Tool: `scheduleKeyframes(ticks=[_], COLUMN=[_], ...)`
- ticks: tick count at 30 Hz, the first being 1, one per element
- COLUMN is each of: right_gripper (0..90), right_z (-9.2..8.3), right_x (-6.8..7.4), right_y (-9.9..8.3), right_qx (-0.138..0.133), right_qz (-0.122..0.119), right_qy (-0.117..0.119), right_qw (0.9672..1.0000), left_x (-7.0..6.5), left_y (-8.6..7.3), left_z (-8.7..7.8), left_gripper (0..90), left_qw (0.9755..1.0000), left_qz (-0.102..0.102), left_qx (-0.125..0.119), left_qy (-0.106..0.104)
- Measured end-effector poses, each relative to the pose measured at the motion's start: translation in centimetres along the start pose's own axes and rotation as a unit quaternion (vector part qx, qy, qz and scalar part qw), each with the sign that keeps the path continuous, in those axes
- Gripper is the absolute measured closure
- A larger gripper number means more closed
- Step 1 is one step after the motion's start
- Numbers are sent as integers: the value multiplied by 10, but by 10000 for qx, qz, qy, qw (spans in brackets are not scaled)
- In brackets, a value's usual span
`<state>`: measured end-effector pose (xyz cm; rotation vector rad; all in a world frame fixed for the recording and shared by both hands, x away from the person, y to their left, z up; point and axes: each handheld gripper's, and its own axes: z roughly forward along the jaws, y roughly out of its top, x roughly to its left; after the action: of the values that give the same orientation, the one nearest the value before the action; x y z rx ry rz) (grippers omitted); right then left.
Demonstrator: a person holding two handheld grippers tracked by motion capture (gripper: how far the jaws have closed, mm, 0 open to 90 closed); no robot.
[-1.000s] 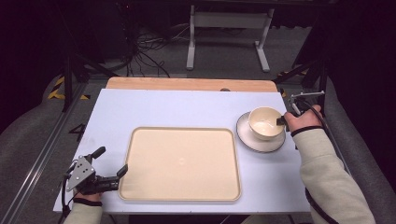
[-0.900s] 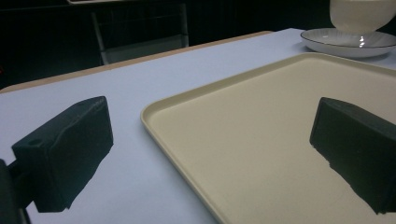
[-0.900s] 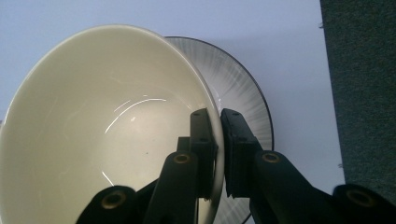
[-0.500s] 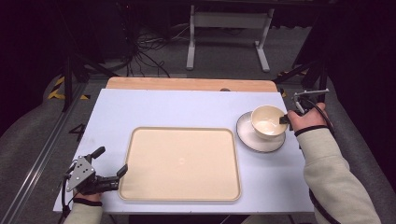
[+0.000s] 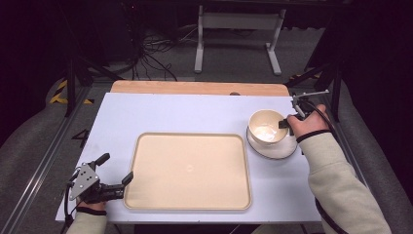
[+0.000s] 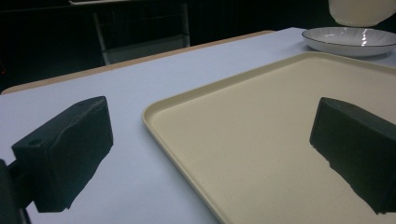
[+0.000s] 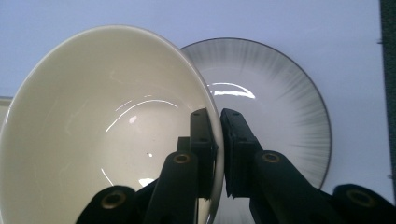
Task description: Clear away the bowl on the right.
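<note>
At about 3 o'clock on the table (image 5: 170,114), the bowl (image 5: 265,127) hangs tilted just above the plate (image 5: 272,147), clear of it: in the left gripper view a gap shows between the bowl's underside (image 6: 359,11) and the plate (image 6: 350,41). The right gripper (image 5: 284,124) has the bowl by its rim at the bowl's 3 o'clock edge. In the right gripper view the two jaws are nearly together, pinching the thin wall of the bowl (image 7: 107,126), one jaw inside and one outside, with the plate (image 7: 275,107) lying behind and beyond.

Out from there, the tray (image 5: 187,170) lies at the table's middle, toward 6 o'clock, its right edge just beside the plate but apart from it. Nothing rests on the tray. Between bowl and tray the way is open tabletop.

At 8 o'clock, off the tray's left corner, the left gripper (image 5: 114,170) rests low with its jaws spread wide and nothing between them; in its own view one jaw stands over the table and the other over the tray (image 6: 261,140).

A wooden strip (image 5: 195,87) runs along the table's 12 o'clock edge, and a metal stand (image 5: 236,29) and cables sit on the dark floor past it.

The bowl's top is cut off in the left gripper view, and its left side runs out of the right gripper view. The part of the plate under the bowl is hidden in the high view. The floor around the table is too dark to read.
</note>
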<state>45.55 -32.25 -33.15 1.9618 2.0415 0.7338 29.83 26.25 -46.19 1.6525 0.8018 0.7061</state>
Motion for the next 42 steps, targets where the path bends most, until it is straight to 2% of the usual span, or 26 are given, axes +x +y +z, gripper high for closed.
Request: scheduleKeyframes(ticks=[8, 14, 16, 20, 23, 26, 28, 35, 42], right_gripper=[836, 836, 836, 835, 835, 835, 835, 834, 834], right_z=[3, 3, 3, 4, 5, 5, 5, 6, 10], right_x=[31, 58, 61, 82, 89, 102, 104, 124, 142], right_y=[1, 1, 1, 0, -1, -3, -3, -6, -10], right_qx=[10, 16, 18, 42, 36, 53, 51, 48, 84], right_qz=[-325, -645, -663, -961, -1032, -1207, -1242, -1605, -1927], right_qy=[244, 405, 431, 573, 611, 689, 705, 826, 1056], right_qw=[9992, 9971, 9969, 9937, 9928, 9903, 9897, 9836, 9755], left_x=[0, 0, 0, 0, 0, 0, 0, 0, 0], left_y=[0, 0, 0, 0, 0, 0, 0, 0, 0], left_z=[0, 0, 0, 0, 0, 0, 0, 0, 0], left_gripper=[2, 2, 2, 2, 2, 2, 2, 2, 2], left_qw=[10000, 10000, 10000, 10000, 10000, 10000, 10000, 10000, 10000], left_qz=[7, 32, 26, 34, 26, 35, 32, 50, 52], left_qx=[8, 20, 20, 14, 18, 11, 10, 22, 27], left_qy=[1, -2, -9, -7, -7, -23, -21, -18, -23])
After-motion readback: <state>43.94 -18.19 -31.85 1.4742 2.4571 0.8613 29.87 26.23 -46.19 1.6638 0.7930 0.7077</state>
